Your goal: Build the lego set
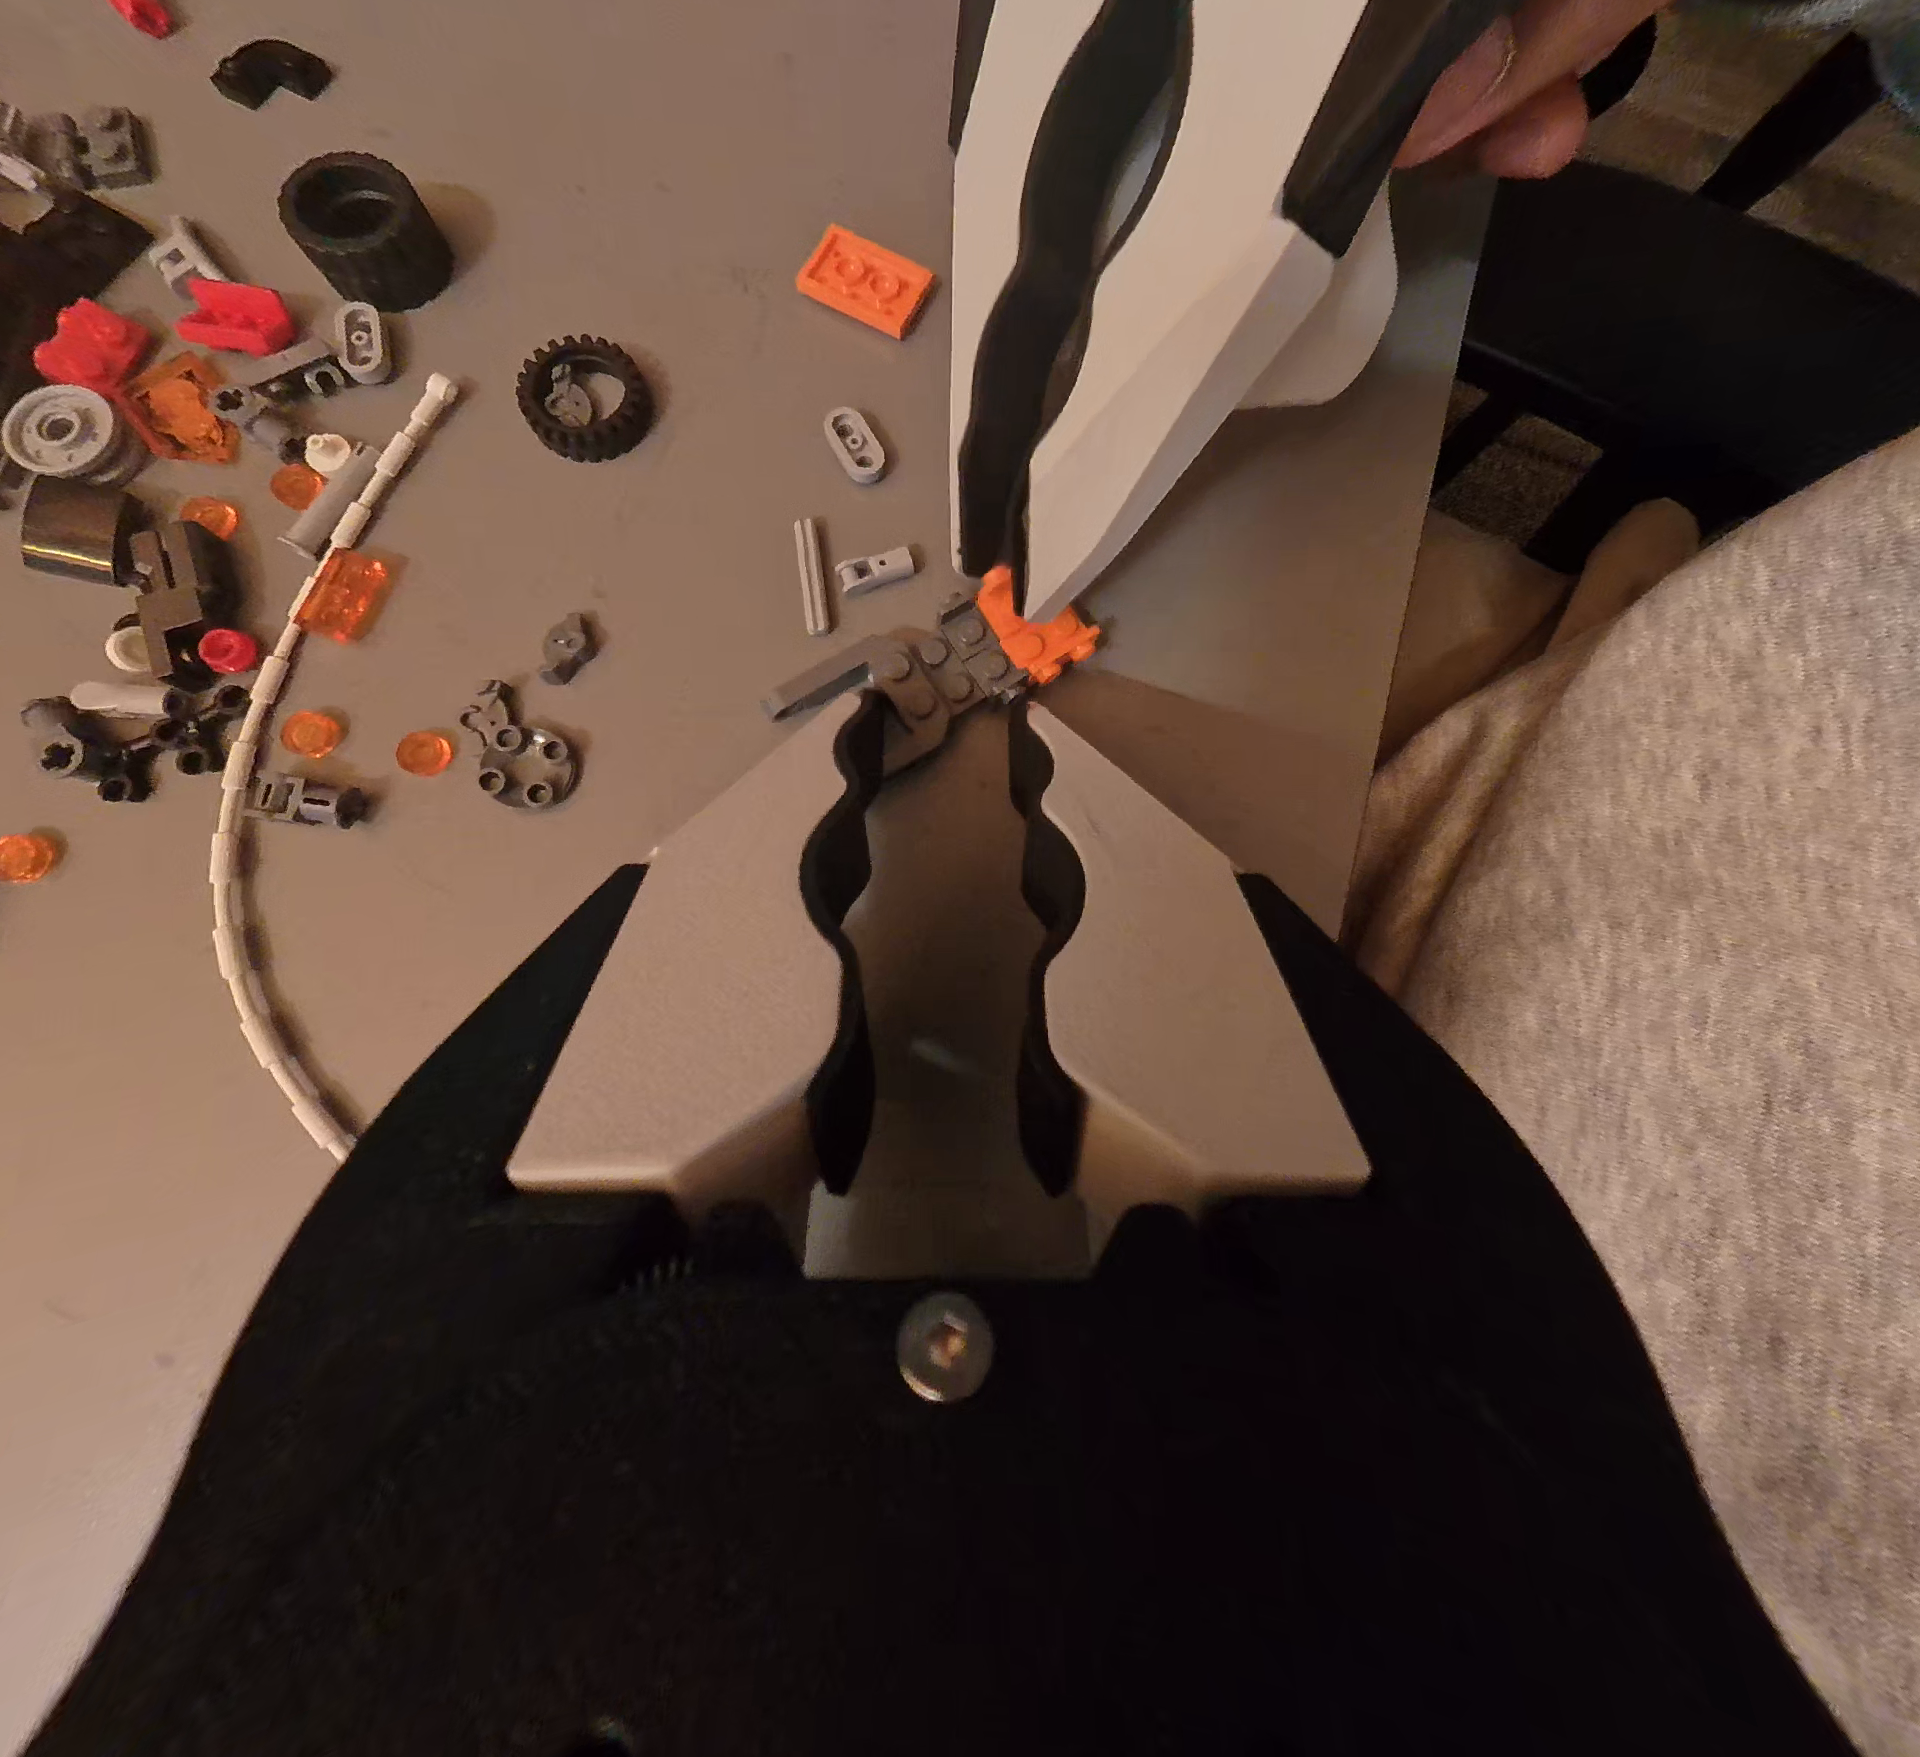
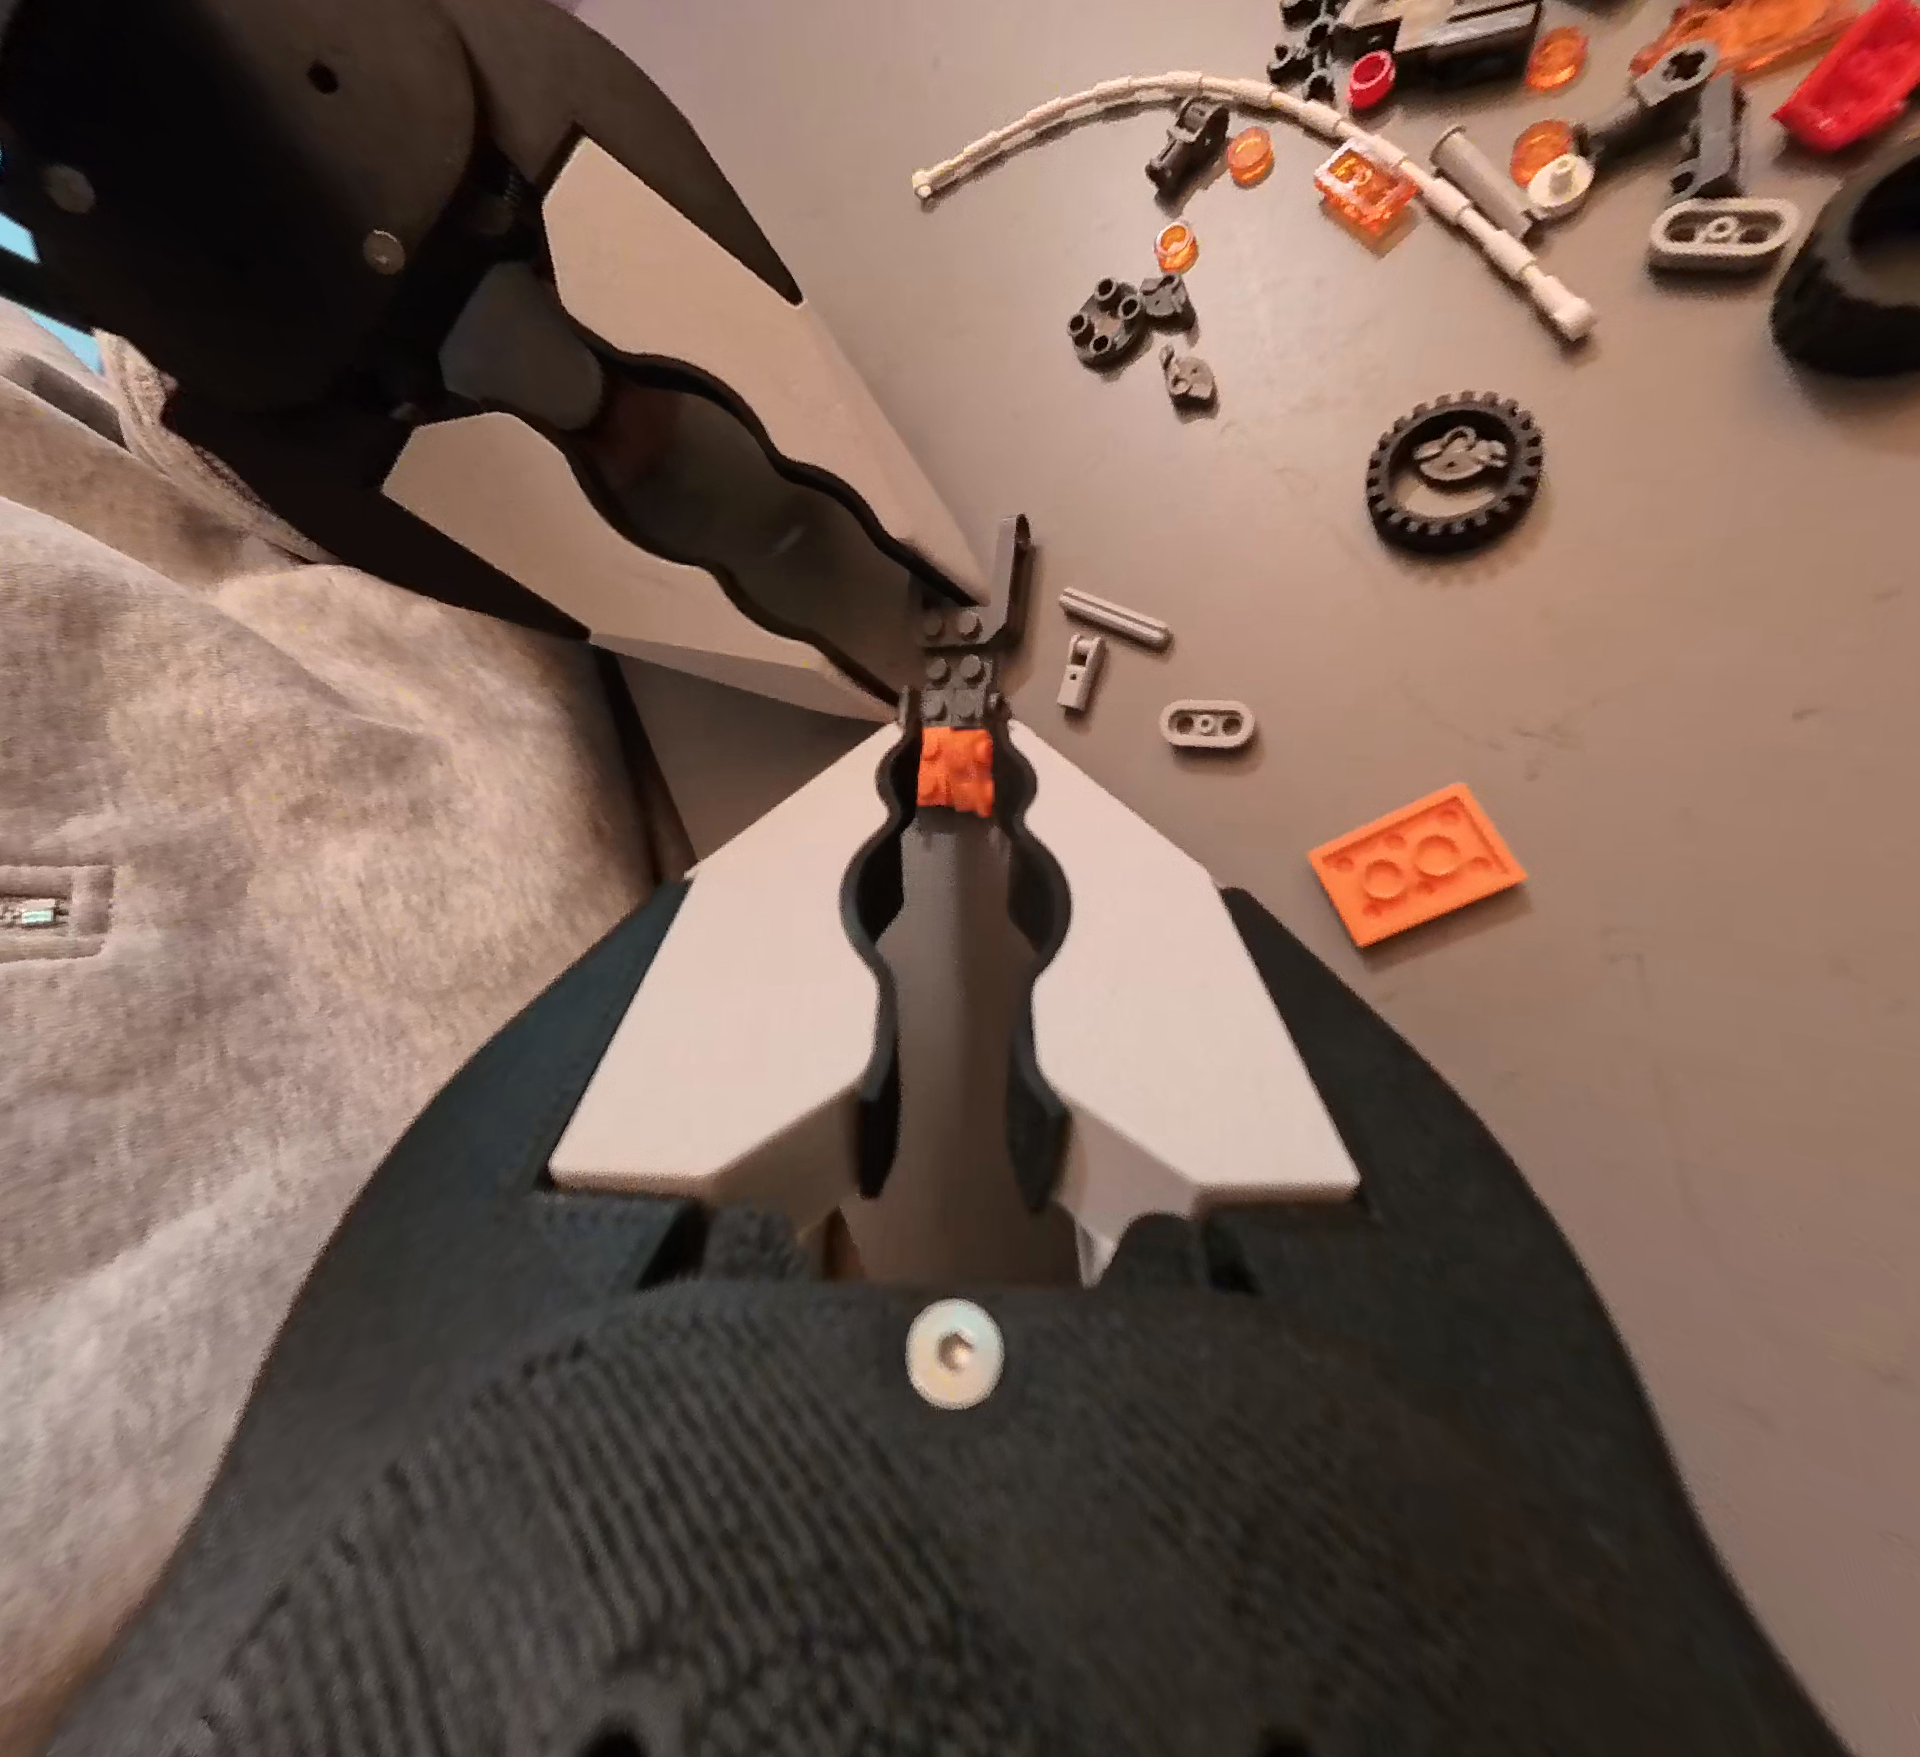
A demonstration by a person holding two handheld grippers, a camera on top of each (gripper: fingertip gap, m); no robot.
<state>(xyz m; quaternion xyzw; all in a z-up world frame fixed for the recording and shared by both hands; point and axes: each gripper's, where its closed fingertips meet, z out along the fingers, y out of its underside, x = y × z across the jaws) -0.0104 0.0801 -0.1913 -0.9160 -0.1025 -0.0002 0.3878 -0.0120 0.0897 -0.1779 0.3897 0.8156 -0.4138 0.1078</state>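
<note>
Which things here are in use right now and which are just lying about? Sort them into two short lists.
In use:
- left claw, shut on the grey plate assembly
- right claw, shut on the orange piece at the assembly's end

Lying about:
- orange plate
- small tyre
- big tyre
- white ribbed hose
- grey oval link
- red bricks

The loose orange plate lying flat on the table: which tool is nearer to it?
Right. The orange plate lies just beside the right tool, which grips the small assembly's orange end. The left tool holds the grey end, farther off.
</note>
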